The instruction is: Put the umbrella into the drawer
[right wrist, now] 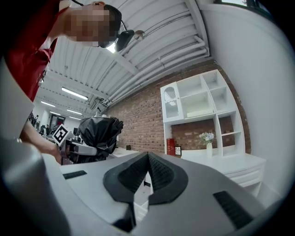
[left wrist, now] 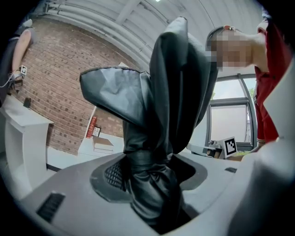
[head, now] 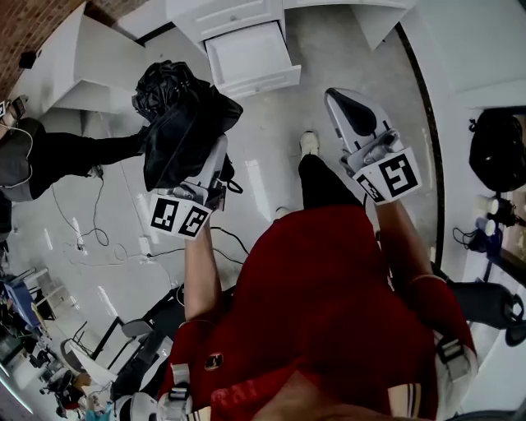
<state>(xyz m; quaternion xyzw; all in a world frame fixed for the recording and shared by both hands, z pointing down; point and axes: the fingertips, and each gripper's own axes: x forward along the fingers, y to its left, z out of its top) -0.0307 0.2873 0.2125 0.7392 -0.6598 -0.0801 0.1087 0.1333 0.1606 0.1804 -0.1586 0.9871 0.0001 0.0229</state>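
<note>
the left gripper [head: 212, 164] holds a black folded cloth umbrella [head: 182, 123]. its jaws press on the thin tied part of the umbrella. the loose, crumpled cloth puffs out past the jaw tips. the umbrella is up in the air over the shiny pale floor [head: 271, 156], outside the drawer. the white open drawer [head: 251, 53] sticks out from the white cabinet [head: 238, 12] at the far edge of the floor. the umbrella is near the drawer's front left corner, but does not touch it. the right gripper [head: 337, 100] is near the drawer's front right corner. its jaws are together, with nothing between them. a person in a red shirt [head: 329, 288] holds both grippers and stands on the floor facing the drawer.
</note>
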